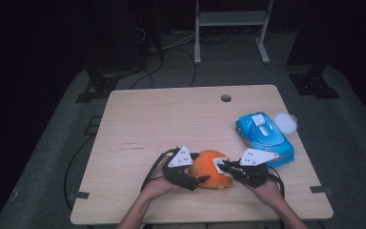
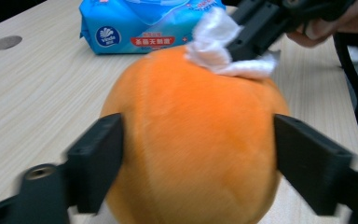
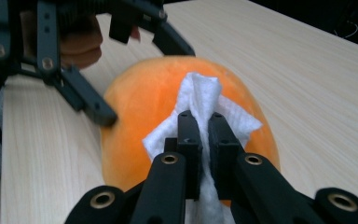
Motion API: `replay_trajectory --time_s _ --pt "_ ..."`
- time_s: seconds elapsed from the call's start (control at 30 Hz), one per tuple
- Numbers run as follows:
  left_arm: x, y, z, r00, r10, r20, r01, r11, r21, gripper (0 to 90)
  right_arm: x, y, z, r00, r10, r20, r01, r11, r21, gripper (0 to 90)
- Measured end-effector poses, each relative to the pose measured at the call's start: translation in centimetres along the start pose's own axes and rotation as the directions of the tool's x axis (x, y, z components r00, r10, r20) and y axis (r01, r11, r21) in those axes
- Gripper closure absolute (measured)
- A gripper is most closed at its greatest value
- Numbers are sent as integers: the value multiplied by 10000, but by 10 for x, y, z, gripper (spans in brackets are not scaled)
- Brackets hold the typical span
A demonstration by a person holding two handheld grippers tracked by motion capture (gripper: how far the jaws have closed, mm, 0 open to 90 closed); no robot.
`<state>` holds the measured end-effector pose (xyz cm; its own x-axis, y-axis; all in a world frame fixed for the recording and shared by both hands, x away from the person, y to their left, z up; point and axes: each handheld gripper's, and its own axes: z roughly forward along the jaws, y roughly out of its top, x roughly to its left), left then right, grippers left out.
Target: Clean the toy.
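An orange plush ball [image 1: 209,168] lies near the table's front edge, between the two hands. My left gripper [image 1: 200,167] is open, and its jaws flank the ball [image 2: 191,140] on both sides at its widest part; the plush shows no dent. My right gripper [image 3: 204,130] is shut on a crumpled white wipe [image 3: 200,93], which rests on the top of the ball [image 3: 140,107]. In the left gripper view the wipe [image 2: 219,46] sits at the ball's upper right with the right gripper [image 2: 242,44] behind it.
A blue pack of wet wipes [image 1: 264,136] lies to the right of the ball, with a white round lid [image 1: 285,122] beside it. The wooden table [image 1: 162,124] has a cable hole [image 1: 226,98] near its far edge. Cables trail from both grippers.
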<state>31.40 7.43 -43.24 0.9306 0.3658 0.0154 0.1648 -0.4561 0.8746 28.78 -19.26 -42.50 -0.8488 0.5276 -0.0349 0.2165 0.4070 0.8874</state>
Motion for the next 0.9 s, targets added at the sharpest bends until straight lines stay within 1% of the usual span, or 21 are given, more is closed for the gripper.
replay_trajectory --time_s 0.03,0.1,0.13,0.17,0.23,0.27,0.3,0.33,0.37,0.4,0.43,0.5,0.57,0.6,0.63,0.73,0.77,0.8,0.83,0.87,0.9 --pt "2 -2 3 9989 -456 95 456 9990 42 99 1 0 -1 10000 -55 59 54 10000 46 848" --pt "3 -5 8 9964 -823 210 817 9963 281 65 4 1 -2 9997 -207 137 206 9997 108 848" --pt "4 -6 9 9939 -1080 236 1073 9938 294 61 4 1 -1 9996 -234 152 232 9997 121 848" --pt "6 -7 9 9897 -1410 250 1404 9898 244 62 4 1 0 9995 -256 184 254 9996 126 848" --pt "9 -9 8 9824 -1839 322 1830 9827 294 73 2 2 -1 9998 -124 177 123 9999 85 848" --pt "9 -10 6 9817 -1874 329 1867 9822 231 124 0 2 -1 9998 -117 165 115 9999 78 848" --pt "8 -11 5 9840 -1761 273 1761 9844 37 174 0 2 0 9998 -108 186 106 9999 70 848" --pt "7 -10 4 9872 -1580 198 1580 9874 -4 241 1 4 0 9996 -85 261 83 9999 82 848" --pt "6 -8 3 9897 -1423 124 1424 9898 -37 273 2 7 0 9992 -211 337 207 9997 110 848" --pt "6 -6 2 9915 -1301 56 1302 9914 -110 292 5 11 -1 9984 -381 420 378 9993 66 848" --pt "3 -1 1 9947 -1028 -45 1027 9946 -142 301 8 15 -1 9979 -453 459 455 9990 -21 848" --pt "-5 7 2 9989 -405 -241 406 9992 61 306 16 24 0 9967 -741 342 750 9968 -274 848" --pt "-11 11 3 9993 109 -355 -100 9996 261 302 21 29 1 9933 -1094 367 1102 9937 -188 848" --pt "-11 11 3 9994 203 -274 -195 9994 284 292 22 29 1 9921 -1195 385 1199 9927 -105 848" --pt "-10 10 3 9998 93 -184 -89 9996 254 268 20 28 0 9928 -1153 322 1157 9932 -97 848" --pt "-2 5 6 9979 -643 -111 645 9976 260 121 14 20 -2 9952 -911 365 911 9958 0 848" --pt "0 3 7 9957 -921 -89 923 9953 278 80 11 17 -2 9954 -864 408 862 9963 52 848" --pt "3 1 9 9904 -1378 118 1370 9894 485 60 10 16 -2 9959 -805 405 804 9968 36 848" --pt "4 -1 9 9877 -1544 238 1529 9867 559 57 10 16 -3 9958 -804 441 803 9968 34 848" --pt "4 -2 9 9868 -1593 279 1579 9863 471 77 10 17 -3 9952 -850 481 848 9964 64 848" --pt "3 -2 8 9870 -1589 255 1579 9867 399 131 11 17 -3 9948 -886 508 884 9961 61 848"
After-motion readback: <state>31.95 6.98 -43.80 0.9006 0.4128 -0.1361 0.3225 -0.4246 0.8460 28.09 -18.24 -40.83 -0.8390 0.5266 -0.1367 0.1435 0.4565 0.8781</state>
